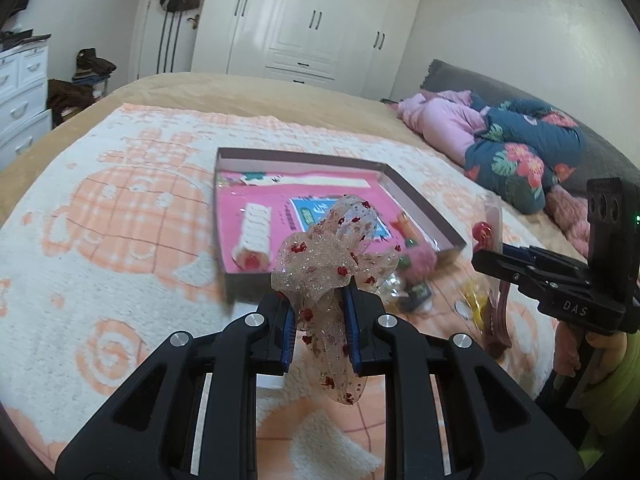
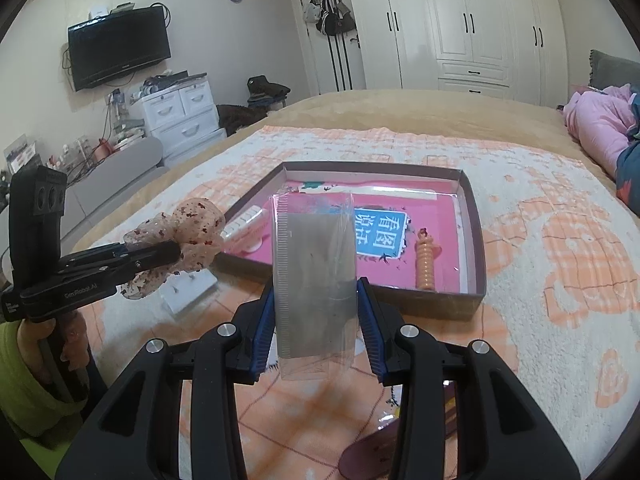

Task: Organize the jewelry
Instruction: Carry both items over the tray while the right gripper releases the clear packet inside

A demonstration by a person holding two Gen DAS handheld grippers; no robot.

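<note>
On a bed spread with an orange-and-white towel, my left gripper is clenched on a sheer, glittery bow hair tie dotted with red; its loops rise just beyond the blue pads and a tail trails back between the jaws. In the right wrist view the same bow sits at the tip of that gripper, off to the left of my right jaws.

My right gripper grasps a clear plastic sleeve with a ruler-like printed edge, held upright between its blue pads.

Straight ahead of both sets of jaws lies a shallow open box with a pink liner. Inside it, ahead and left of the left jaws, rests a white segmented bracelet; ahead and right of the right jaws lies an orange spiral hair tie, beside a blue printed card.

Just right of the left jaws, outside the box's near corner, a small heap of accessories lies on the towel, between the two grippers. The right gripper shows there side-on, its tip over a red piece I cannot identify.
</note>
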